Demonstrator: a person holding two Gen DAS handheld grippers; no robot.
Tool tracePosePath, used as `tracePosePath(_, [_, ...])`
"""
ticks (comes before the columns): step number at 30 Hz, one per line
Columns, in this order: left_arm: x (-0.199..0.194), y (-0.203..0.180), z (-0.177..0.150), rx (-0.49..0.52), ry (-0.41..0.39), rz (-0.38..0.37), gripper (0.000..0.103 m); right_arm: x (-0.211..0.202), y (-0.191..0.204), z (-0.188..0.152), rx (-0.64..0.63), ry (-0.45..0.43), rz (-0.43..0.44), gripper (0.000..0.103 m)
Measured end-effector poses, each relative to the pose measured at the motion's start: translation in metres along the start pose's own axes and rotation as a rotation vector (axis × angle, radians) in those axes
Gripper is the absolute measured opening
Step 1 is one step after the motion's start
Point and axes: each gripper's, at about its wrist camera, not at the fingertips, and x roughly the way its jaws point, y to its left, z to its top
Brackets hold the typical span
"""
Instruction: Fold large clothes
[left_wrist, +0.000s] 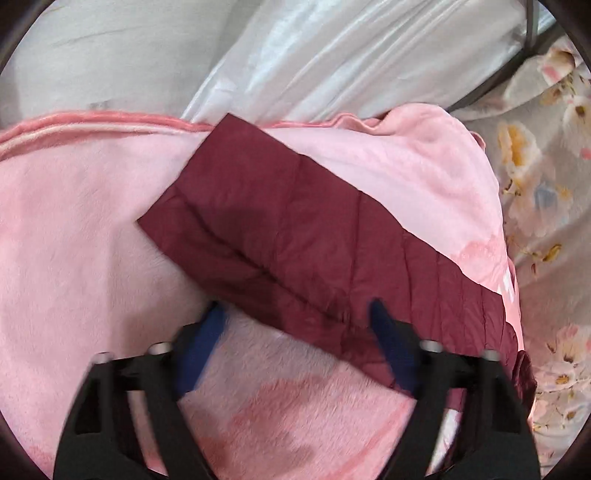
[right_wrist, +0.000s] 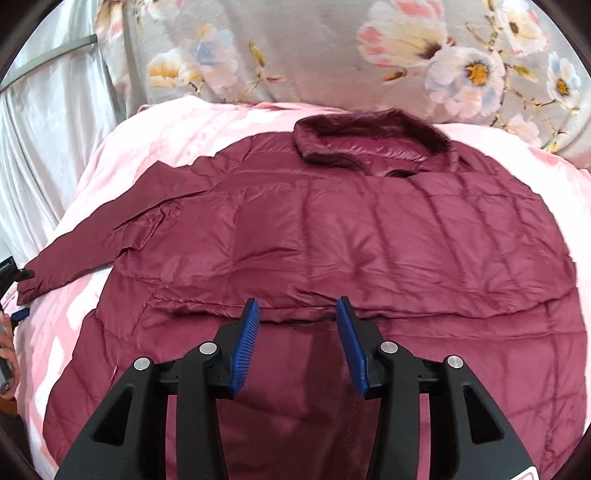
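Maroon puffer jacket (right_wrist: 332, 236) flat on pink blanket (right_wrist: 155, 129). My left tongs (left_wrist: 295, 314) gape wide over sleeve (left_wrist: 258, 221), grip nothing; right tongs (right_wrist: 297, 308) apart, empty, above jacket body.

left wrist view: looks down, close, over the maroon quilted puffer jacket's sleeve (left_wrist: 280, 236) on the fluffy pink blanket (left_wrist: 74, 221) | right wrist view: faces the jacket's body and collar, near | shared: sleeve, blanket, floral sheet (right_wrist: 295, 55)
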Motion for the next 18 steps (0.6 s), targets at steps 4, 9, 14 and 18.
tracePosePath(4, [0.007,-0.020,0.002,0.037,0.030,-0.025,0.005,0.005,-0.002,-0.005,0.013,0.011,-0.004,0.044])
tracePosePath(9, [-0.024,-0.074,-0.006,0.172,-0.051,-0.084,0.002,-0.011,-0.013,-0.005,0.044,-0.021,0.000,0.044])
tracePosePath(14, [-0.071,-0.161,-0.031,0.352,-0.116,-0.218,0.002,-0.039,-0.028,-0.017,0.042,-0.066,-0.030,0.049])
tracePosePath(18, [-0.112,-0.242,-0.074,0.525,-0.126,-0.356,0.002,-0.059,-0.050,-0.032,0.053,-0.082,-0.070,0.052])
